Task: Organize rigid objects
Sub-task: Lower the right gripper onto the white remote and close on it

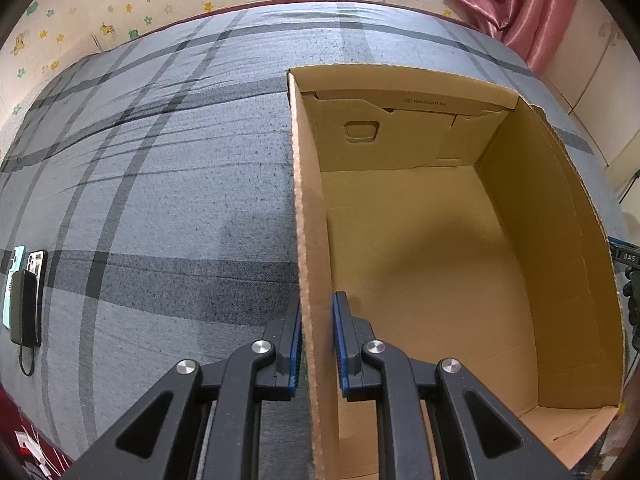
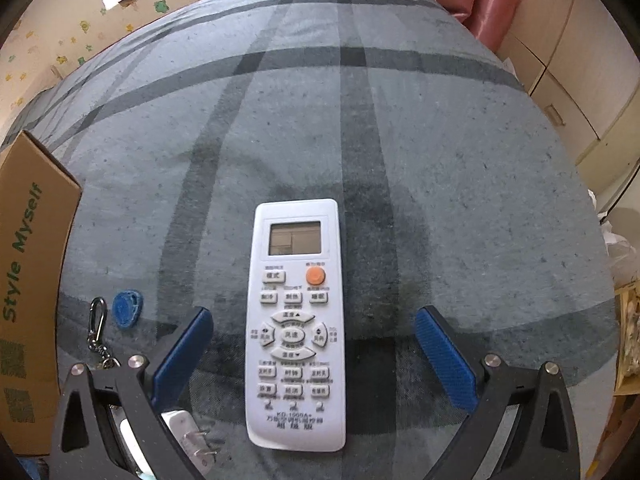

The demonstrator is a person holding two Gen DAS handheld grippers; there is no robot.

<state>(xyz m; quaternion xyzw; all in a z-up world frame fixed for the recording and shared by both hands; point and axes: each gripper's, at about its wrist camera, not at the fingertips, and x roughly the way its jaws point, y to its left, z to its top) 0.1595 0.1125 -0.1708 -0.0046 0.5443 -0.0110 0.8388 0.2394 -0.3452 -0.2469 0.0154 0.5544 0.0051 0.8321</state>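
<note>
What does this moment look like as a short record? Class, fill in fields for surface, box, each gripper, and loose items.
surface: grey plaid cloth
box: open cardboard box, nothing visible inside
left gripper: fingers astride the box's left wall
right gripper: wide open, fingers either side of the white remote
loose items: blue tag, key clip, two phones and a power bank by the left edge

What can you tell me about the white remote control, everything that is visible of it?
The remote control is a long white plastic body with rounded corners. It lies flat and face up on the grey checked cloth, its small blank screen at the far end. Below the screen are one orange round button, rows of white buttons with Chinese labels and an oval pad. The right gripper is open, its blue pads on either side of the remote, apart from it.
</note>
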